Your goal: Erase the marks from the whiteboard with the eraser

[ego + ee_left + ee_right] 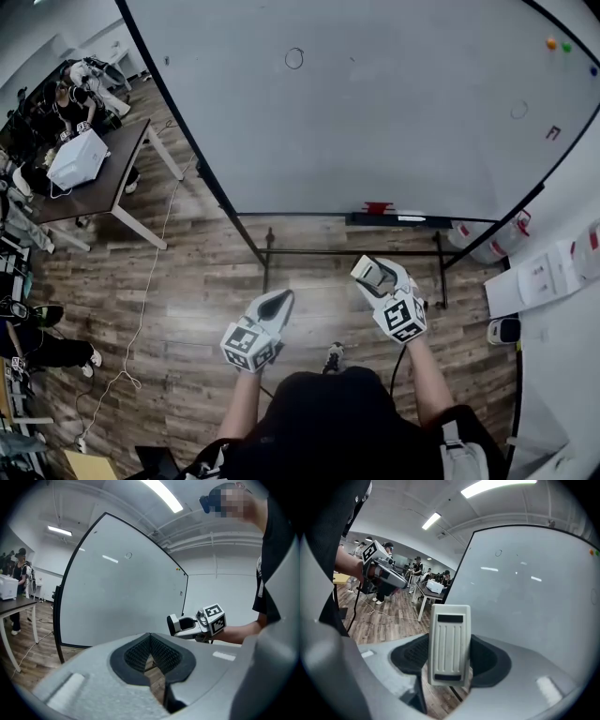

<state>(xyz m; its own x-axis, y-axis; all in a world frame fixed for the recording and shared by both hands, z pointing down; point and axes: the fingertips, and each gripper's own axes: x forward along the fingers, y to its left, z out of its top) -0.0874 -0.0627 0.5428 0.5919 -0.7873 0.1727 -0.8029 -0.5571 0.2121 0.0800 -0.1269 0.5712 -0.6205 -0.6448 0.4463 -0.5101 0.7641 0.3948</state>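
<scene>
The whiteboard (394, 112) stands ahead on a black frame. It bears a thin black circle (294, 58), a fainter small circle (518, 110) and a red mark (553, 132). My right gripper (382, 279) is shut on the white ribbed eraser (373, 271), held over the floor short of the board. In the right gripper view the eraser (450, 644) stands upright between the jaws, with the whiteboard (529, 592) beyond. My left gripper (277, 303) is shut and holds nothing; its jaws (150, 651) meet, and the right gripper (180, 624) shows beyond them.
The board's tray (375, 220) carries a red item (378, 207) and a marker (411, 218). Coloured magnets (551, 43) sit at the board's top right. A table (112, 178) with a white machine (78, 159) stands at the left, people beyond it. A cable (150, 281) runs over the wooden floor. White containers (487, 239) stand at the right.
</scene>
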